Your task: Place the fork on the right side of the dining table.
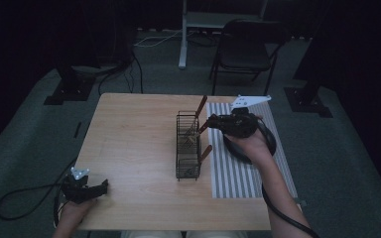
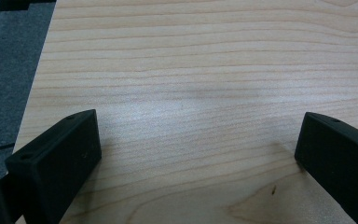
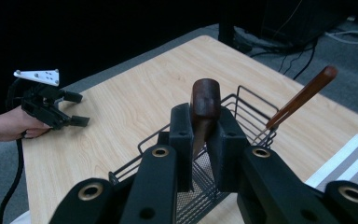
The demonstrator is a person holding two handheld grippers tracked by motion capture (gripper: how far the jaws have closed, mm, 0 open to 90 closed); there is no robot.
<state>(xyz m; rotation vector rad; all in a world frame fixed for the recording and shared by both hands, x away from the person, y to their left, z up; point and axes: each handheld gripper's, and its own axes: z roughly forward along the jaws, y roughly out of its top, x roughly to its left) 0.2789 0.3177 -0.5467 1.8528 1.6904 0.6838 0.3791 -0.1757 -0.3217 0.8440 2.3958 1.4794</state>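
Observation:
A black wire basket stands mid-table with wooden-handled utensils in it. My right gripper hovers at the basket's right side, shut on a dark wooden utensil handle. In the right gripper view, both pads of the right gripper press that handle above the basket. A second handle leans out of the far end, and a third handle leans from the near compartment. My left gripper rests at the table's near left corner, open, with bare wood between its jaws.
A grey-and-white striped mat lies on the table right of the basket, under my right forearm. A folding chair and stand legs are on the floor beyond the table. A cable trails off the left edge.

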